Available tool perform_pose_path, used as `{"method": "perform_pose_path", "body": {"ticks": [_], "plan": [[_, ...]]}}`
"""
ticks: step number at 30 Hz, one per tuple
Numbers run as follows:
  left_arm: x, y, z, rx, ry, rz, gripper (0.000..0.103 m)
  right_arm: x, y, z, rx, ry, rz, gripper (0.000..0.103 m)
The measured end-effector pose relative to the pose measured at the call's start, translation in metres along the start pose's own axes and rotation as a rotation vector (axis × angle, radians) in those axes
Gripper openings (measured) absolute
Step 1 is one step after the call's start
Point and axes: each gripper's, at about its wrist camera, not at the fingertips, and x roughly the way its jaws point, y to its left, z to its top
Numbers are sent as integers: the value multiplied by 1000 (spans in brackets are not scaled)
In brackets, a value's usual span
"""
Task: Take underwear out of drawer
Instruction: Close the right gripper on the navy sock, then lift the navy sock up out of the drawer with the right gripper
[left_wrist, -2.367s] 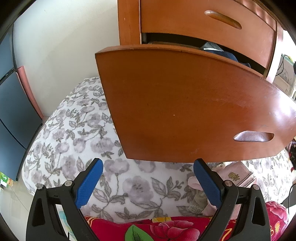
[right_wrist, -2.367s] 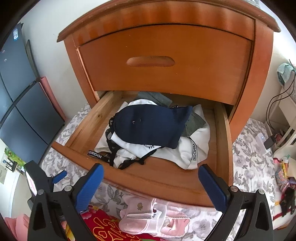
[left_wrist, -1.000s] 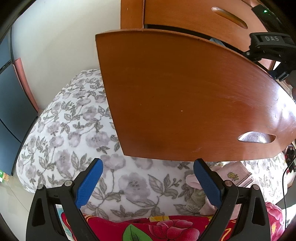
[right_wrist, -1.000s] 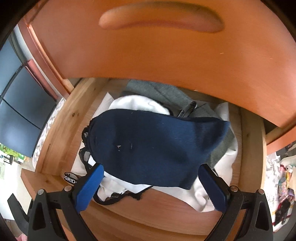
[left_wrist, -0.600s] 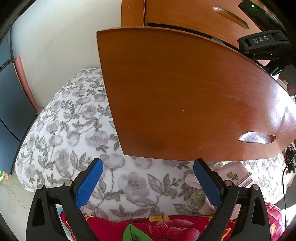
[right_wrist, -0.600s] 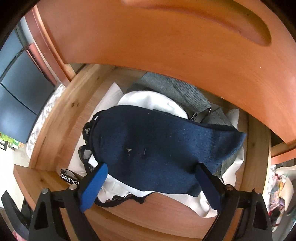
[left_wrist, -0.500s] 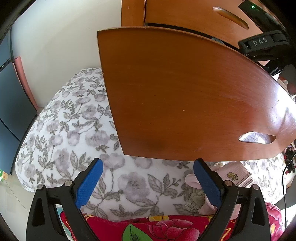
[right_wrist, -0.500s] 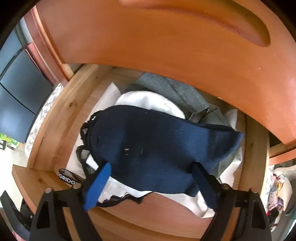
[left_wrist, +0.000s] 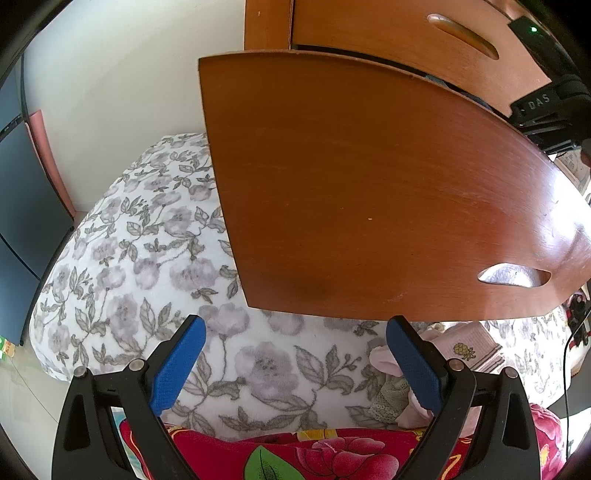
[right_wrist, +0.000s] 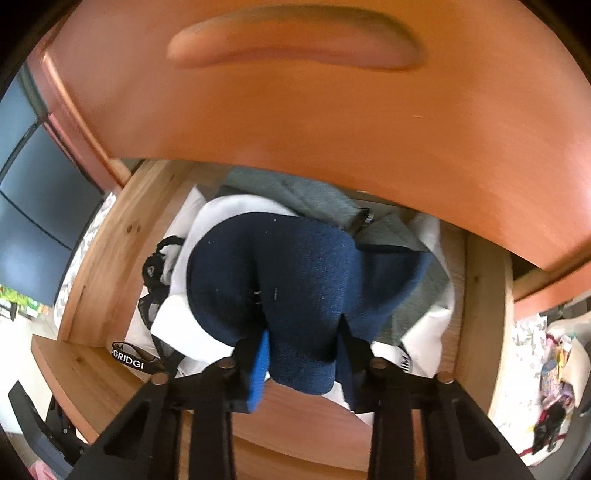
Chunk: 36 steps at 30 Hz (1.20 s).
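On my left, the left tongs (left_wrist: 291, 354) hang released, blue pads spread wide with nothing between them, over the white bedspread printed with grey flowers (left_wrist: 147, 251). Ahead of them stands the curved reddish-brown wooden front of the pulled-out drawer (left_wrist: 369, 184), its carved handle slot (left_wrist: 513, 275) far right. A small heap of pale pink cloth (left_wrist: 458, 350) lies on the bedspread below that front. To my right, the right tongs (right_wrist: 301, 354) have just been closing and now pinch a bunched fold of the navy-blue knitted underwear (right_wrist: 295, 273), which sits on top of white (right_wrist: 177, 317) and grey garments (right_wrist: 295, 195) inside the pale-wood drawer box (right_wrist: 122, 236).
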Motion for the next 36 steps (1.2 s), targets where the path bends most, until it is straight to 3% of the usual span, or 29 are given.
{"method": "perform_pose_path", "body": {"ticks": [19,25,36], "plan": [[1,0,0,-3,8,7,98,-46,-48,-27,129,-99,24,28],[1,-1,0,5,10,17,98,-78,-58,-41,142,-155,47,28],[1,-3,0,17,10,36,98,-127,-52,-54,151,-277,87,28]]}}
